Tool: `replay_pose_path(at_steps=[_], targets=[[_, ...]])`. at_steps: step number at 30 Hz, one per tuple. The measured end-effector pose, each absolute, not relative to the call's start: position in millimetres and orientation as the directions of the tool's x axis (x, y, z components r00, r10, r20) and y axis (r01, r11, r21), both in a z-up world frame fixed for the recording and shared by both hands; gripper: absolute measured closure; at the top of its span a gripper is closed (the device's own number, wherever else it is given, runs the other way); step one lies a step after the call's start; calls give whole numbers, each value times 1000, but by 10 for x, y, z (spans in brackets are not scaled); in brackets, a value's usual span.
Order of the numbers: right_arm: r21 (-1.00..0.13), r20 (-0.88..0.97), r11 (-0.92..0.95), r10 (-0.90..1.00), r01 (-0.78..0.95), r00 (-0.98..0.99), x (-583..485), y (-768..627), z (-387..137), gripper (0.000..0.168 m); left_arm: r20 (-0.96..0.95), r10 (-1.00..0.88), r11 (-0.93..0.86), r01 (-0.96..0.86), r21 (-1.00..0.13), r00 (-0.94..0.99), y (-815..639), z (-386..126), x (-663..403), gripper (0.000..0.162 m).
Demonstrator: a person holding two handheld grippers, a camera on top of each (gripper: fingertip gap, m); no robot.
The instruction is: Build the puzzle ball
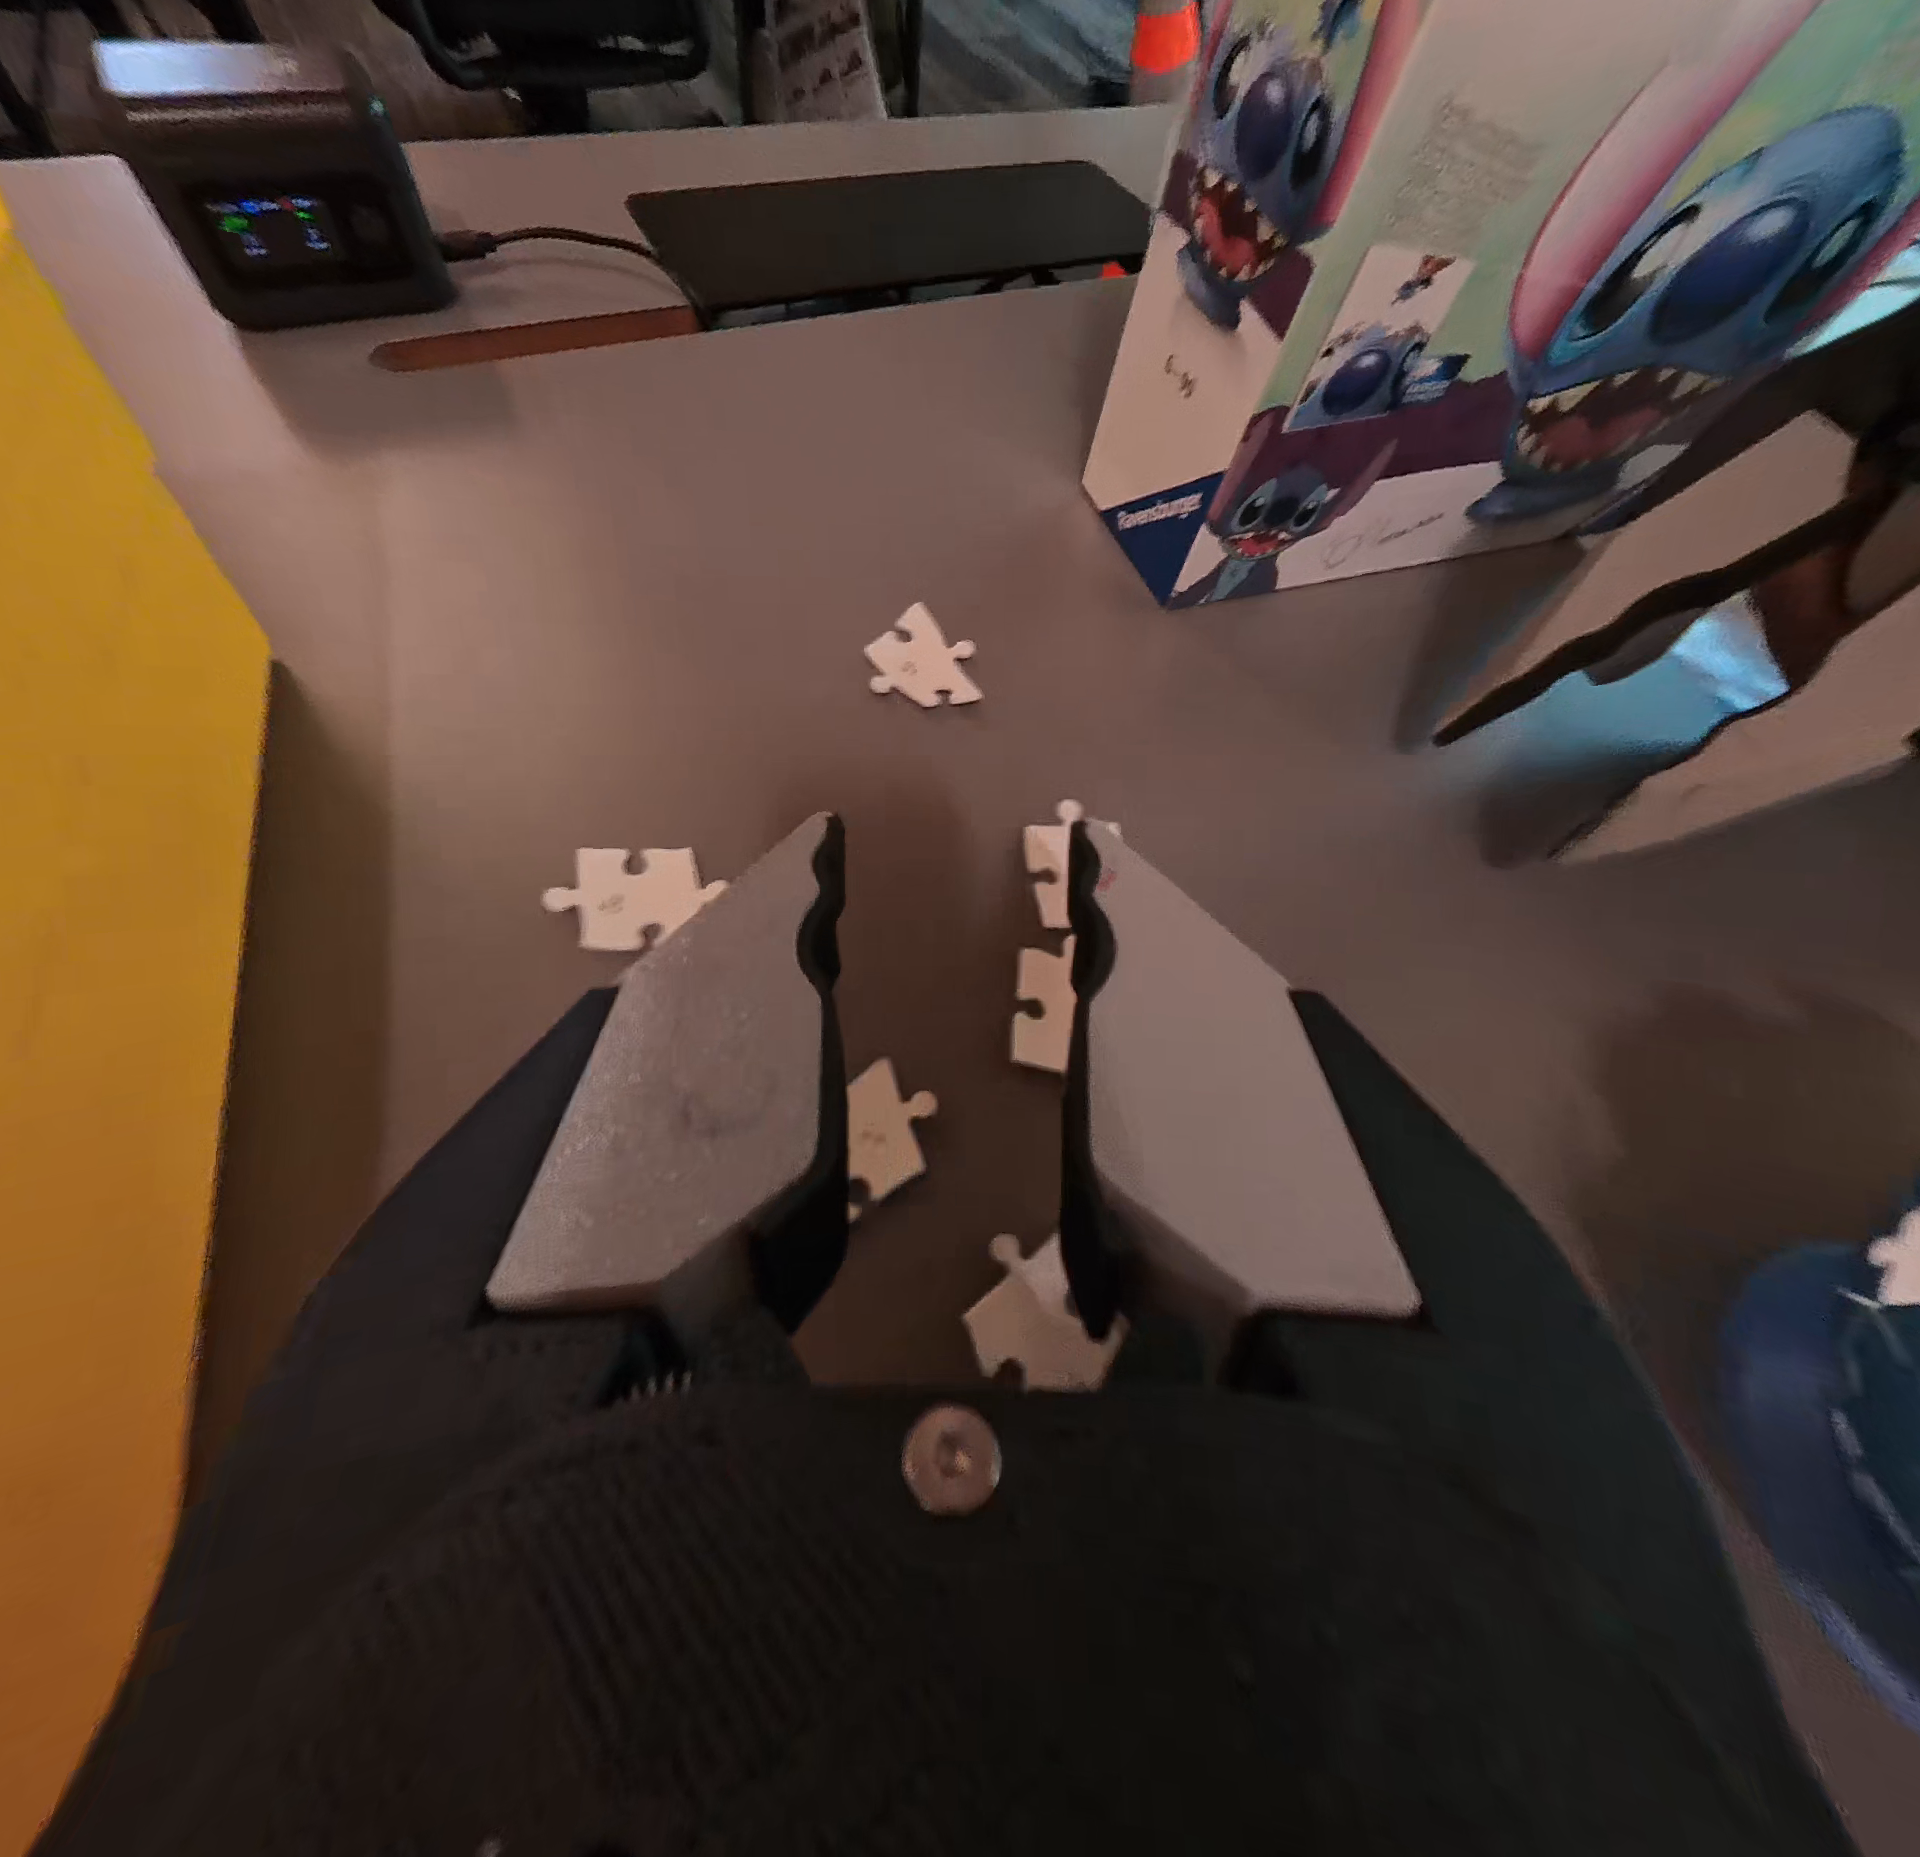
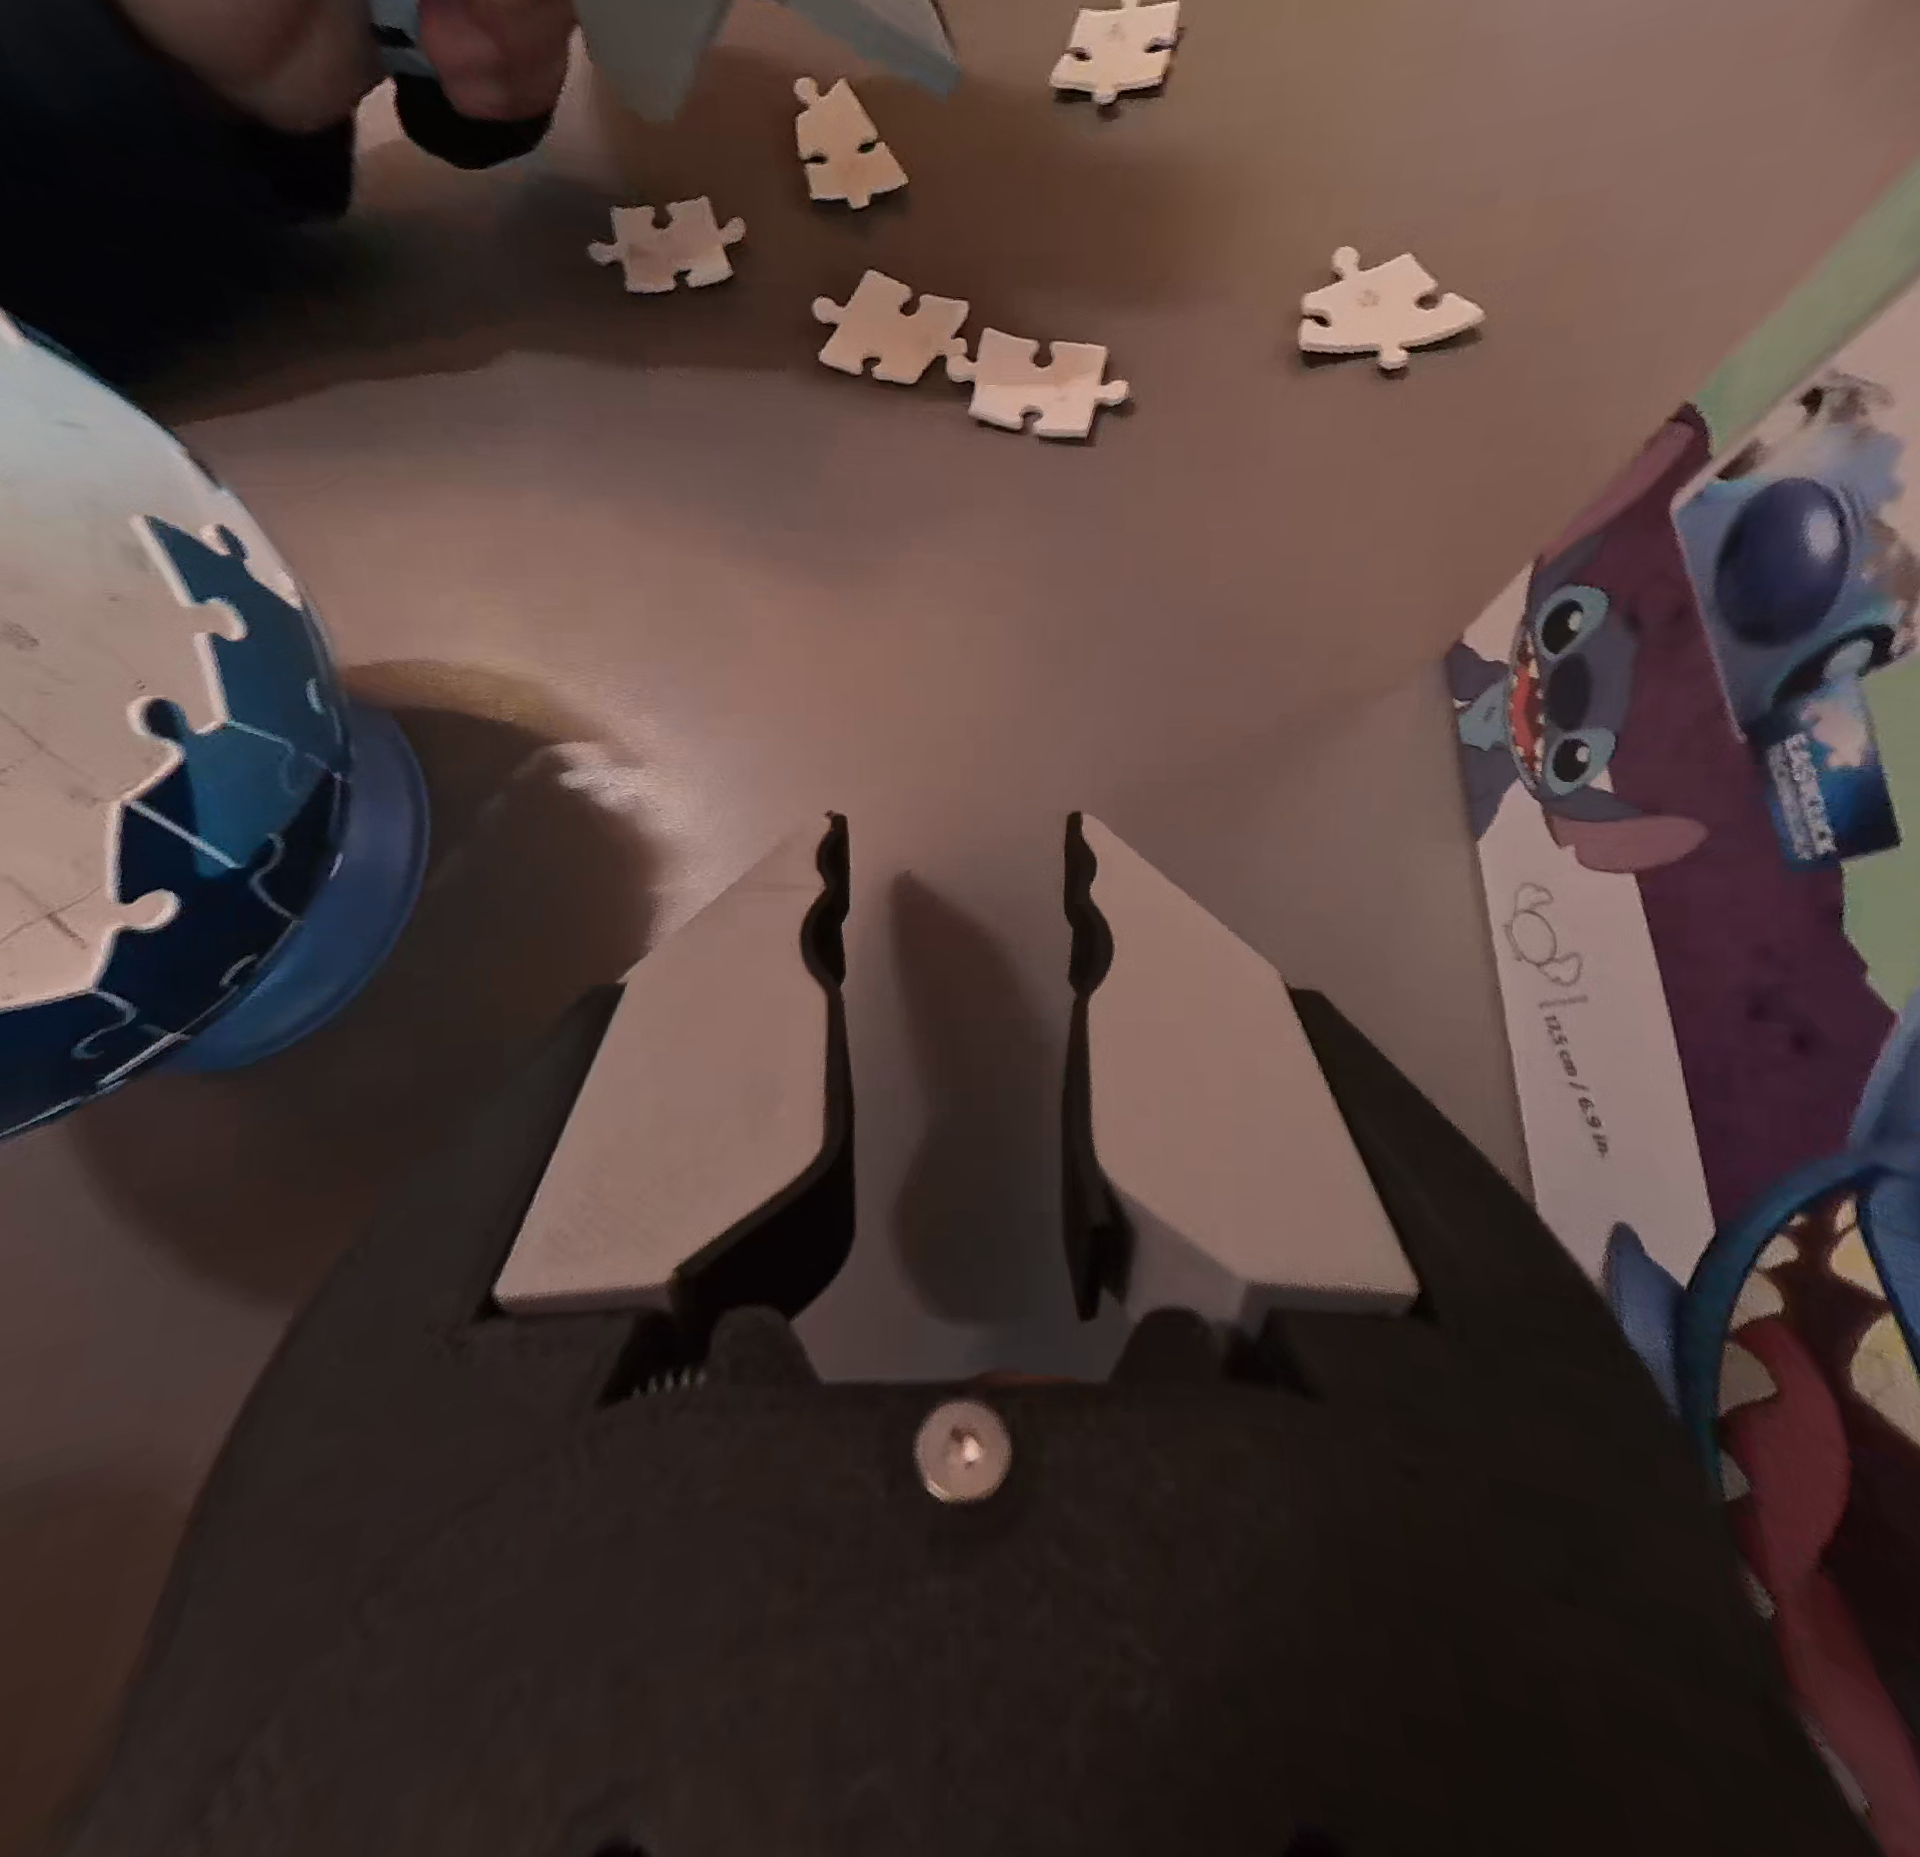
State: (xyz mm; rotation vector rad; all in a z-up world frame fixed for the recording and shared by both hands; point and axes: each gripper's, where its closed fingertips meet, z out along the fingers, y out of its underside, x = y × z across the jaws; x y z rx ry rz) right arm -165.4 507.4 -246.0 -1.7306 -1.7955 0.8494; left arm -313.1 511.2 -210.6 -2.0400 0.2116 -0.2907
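Right wrist view: puzzle ball (image 2: pixel 156 789) half-built, blue shell, white gaps.

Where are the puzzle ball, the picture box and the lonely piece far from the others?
puzzle ball (image 2: pixel 177 820): right wrist view, blue side.
picture box (image 1: pixel 1455 280): left wrist view, front face.
lonely piece (image 1: pixel 923 659): left wrist view, white middle.

Desk (image 2: pixel 935 612): smooth, matt grey. Loose puzzle pieces (image 2: pixel 894 327): matt white backs. Puzzle ball (image 2: pixel 239 799): glossy blue plastic. Box (image 1: pixel 1455 280): printed card.

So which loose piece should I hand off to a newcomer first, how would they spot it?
Start at the upright puzzle box on the grey table. Just in front of its near corner lies one white puzzle piece, face down. It sits alone, apart from the cluster by the left gripper's fingers.
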Motion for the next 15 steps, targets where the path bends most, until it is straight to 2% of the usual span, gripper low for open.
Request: replay_pose_path(at_steps=[2,9,15], targets=[[-748,-44,-9,998,663,-36,-1668,5104,-2466,128,71,-236,-438,-40,-898,969,5115,-2077,-3229,121],[-754,11,5,1000,657,4,-1631,5148,-2570,126,135,-203,-465,26,-885,970,5123,-2166,-3316,122],[-743,16,10,1000,670,3,-1633,5146,-2600,124,125,-189,-412,36,-911,974,5115,-2076,-3364,123]])
